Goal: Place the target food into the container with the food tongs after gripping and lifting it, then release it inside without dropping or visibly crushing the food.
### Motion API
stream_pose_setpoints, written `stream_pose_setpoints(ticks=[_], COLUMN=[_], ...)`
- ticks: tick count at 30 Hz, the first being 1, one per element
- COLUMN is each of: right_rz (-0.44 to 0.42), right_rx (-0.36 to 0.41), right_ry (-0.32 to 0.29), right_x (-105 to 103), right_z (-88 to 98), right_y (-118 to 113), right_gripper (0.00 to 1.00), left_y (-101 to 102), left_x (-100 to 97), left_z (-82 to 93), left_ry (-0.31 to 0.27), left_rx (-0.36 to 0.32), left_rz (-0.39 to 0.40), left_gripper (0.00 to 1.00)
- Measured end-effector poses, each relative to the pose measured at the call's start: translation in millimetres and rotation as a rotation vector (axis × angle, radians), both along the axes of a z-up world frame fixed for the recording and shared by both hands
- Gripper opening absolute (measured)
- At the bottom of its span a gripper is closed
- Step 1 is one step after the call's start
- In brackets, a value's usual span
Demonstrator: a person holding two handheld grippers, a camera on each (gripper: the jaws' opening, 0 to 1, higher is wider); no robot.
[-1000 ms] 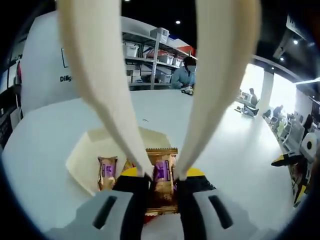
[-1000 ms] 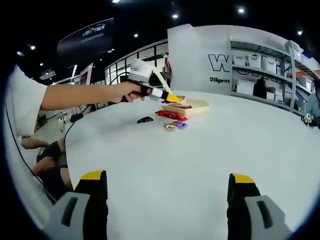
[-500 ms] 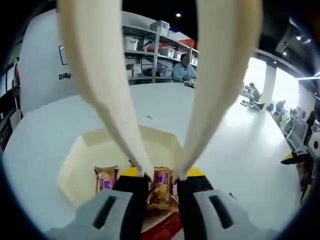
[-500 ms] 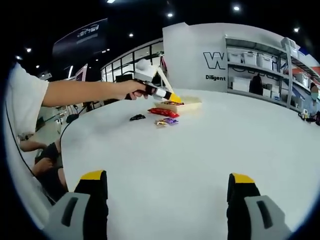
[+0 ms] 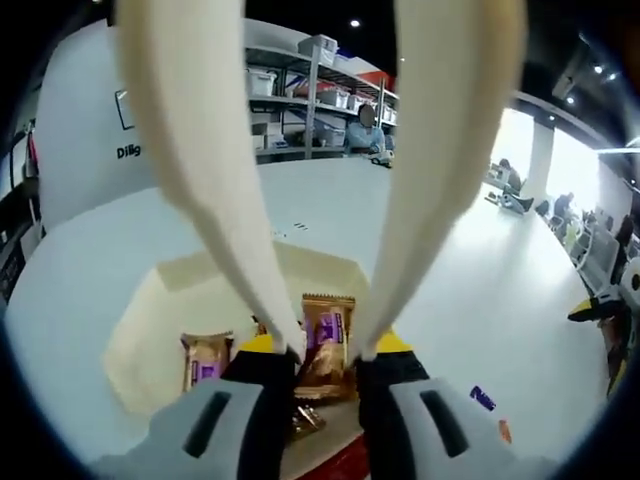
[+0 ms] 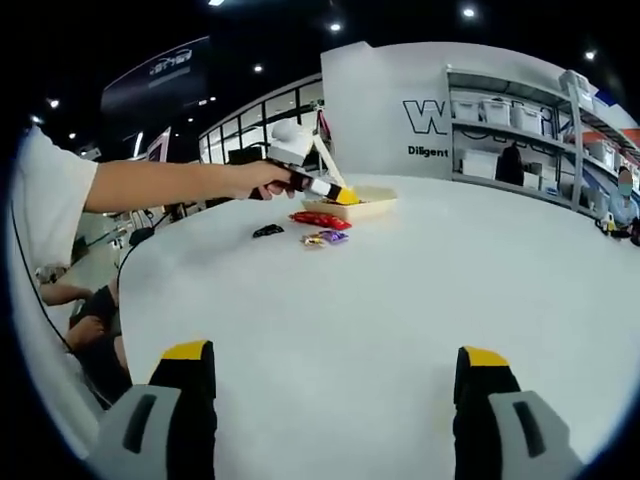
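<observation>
My left gripper (image 5: pixel 325 348) is shut on a pair of cream food tongs (image 5: pixel 215 180) whose two arms run down the view. Between the tong tips sits a gold snack packet (image 5: pixel 326 335) with a purple label, over the cream container (image 5: pixel 150 320). A second gold packet (image 5: pixel 204 361) lies inside the container at its left. My right gripper (image 6: pixel 337 356) hovers open over bare white table, nothing between its fingers. In the right gripper view a hand holds the left gripper (image 6: pixel 298 150) with the tongs down at the container (image 6: pixel 368 206) far across the table.
A red packet (image 6: pixel 320 219) lies in front of the container, with small purple and gold sweets (image 6: pixel 325 238) and a black object (image 6: pixel 267 231) beside it. The round white table (image 6: pixel 420 290) spreads wide. Shelves and people stand in the background.
The left gripper has moved forward with the gold packet, which now sits over the container rather than the red packet. The right gripper has barely moved.
</observation>
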State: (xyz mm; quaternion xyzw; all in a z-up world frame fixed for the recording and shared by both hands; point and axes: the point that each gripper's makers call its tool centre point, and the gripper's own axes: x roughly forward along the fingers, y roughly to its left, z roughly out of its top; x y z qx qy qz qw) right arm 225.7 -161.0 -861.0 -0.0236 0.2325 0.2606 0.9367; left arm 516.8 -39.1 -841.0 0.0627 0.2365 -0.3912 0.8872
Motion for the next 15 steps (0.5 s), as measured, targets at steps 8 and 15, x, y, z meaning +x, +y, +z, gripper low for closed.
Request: stream_pose_setpoints(ticks=[8, 15], right_rz=[-0.002, 0.012], right_rx=[0.000, 0.000], right_ry=[-0.008, -0.023], right_x=[0.4, -6.3], right_z=[4.2, 11.3], right_y=[0.3, 9.5], right_gripper=[0.99, 0.99], left_y=[-0.2, -2.3], left_x=[-15.5, -47.0], left_z=[20.2, 25.2], left_ry=[-0.044, -0.068], left_rx=[-0.011, 0.005], left_rz=[-0.024, -0.080], left_gripper=[0.24, 0.25])
